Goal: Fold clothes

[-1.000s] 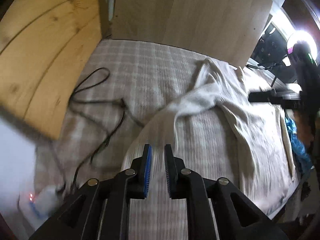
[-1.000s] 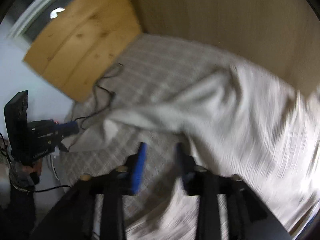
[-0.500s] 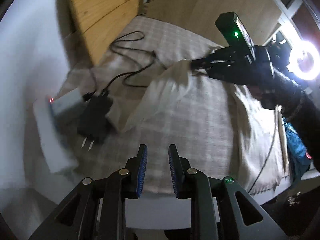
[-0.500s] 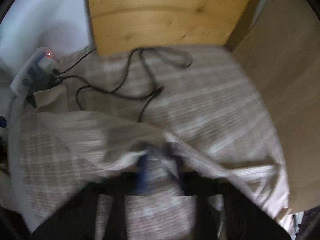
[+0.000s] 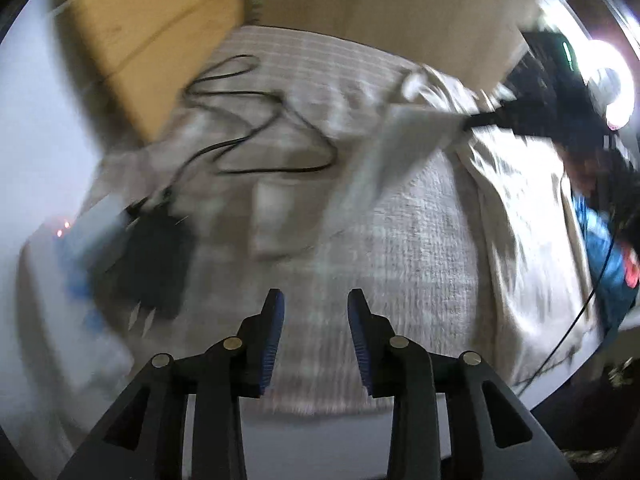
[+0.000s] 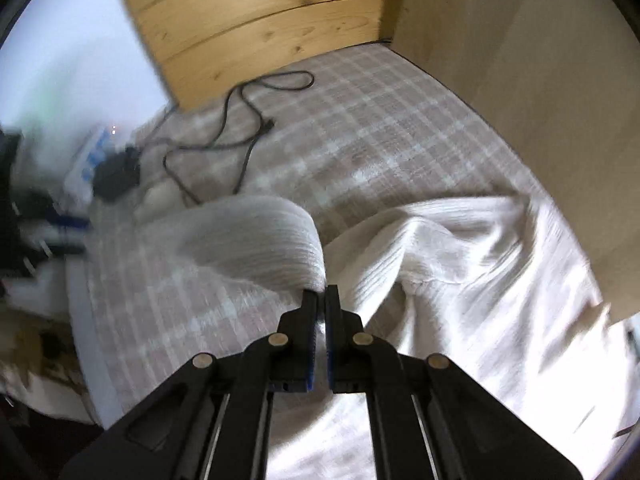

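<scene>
the right gripper was pinched tight on a fold of the cream ribbed garment, with a lifted flap of that cloth arching up and away to the left of its tips. the rest of the garment lay crumpled ahead and to the right of those tongs, against the pale wooden panel. the left gripper had just been opening; its jaws stood at a narrow gap with nothing between them, over the checked bedcover.

the bite looked thin, taken right at the tips, so a hard pull could, i judged, let the ribbed knit slide out. the garment's bulk was still bunched, and dragging one flap across it risked a crooked fold or the whole heap trailing along. ahead and to the left of the left tongs sat a black power adapter with bare prongs, and a black cable looped further ahead; a sweep that way might snag the cord or pull cloth over the plug. both views were smeared, so exact edges were hard to place.

the surface was a bed under a beige and white plaid cover, soft and likely to ruck. a knotty pine headboard stood at the far end, a white wall to the left. in the left view a bright ring light glared far right, with something blue at the bed's right edge.
</scene>
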Demonstrator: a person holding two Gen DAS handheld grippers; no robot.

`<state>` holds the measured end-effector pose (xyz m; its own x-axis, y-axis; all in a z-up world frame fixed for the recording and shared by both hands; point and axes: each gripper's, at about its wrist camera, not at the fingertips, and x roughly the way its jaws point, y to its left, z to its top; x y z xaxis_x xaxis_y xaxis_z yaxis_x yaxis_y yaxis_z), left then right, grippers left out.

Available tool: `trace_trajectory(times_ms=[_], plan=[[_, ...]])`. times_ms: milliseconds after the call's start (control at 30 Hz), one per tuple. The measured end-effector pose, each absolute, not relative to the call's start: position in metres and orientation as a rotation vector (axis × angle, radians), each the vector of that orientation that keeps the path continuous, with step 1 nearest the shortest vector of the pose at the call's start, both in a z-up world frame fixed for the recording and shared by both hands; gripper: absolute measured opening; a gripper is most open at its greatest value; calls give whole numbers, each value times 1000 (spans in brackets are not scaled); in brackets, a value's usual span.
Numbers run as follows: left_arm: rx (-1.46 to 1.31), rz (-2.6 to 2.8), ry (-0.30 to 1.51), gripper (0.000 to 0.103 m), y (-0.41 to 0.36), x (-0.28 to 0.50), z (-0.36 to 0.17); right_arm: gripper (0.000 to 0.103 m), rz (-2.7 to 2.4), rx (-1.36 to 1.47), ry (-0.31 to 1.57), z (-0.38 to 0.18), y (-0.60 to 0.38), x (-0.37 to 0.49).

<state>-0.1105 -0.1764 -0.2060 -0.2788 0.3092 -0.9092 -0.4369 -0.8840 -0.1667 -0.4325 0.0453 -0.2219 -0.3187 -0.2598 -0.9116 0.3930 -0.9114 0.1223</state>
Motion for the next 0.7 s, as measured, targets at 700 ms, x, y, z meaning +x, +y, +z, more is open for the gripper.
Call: trace_trajectory(times_ms=[700], plan=[[-1701,1911,-195,4,-236,-148,-179,11,-2079,1478,11,-208,18,-435]])
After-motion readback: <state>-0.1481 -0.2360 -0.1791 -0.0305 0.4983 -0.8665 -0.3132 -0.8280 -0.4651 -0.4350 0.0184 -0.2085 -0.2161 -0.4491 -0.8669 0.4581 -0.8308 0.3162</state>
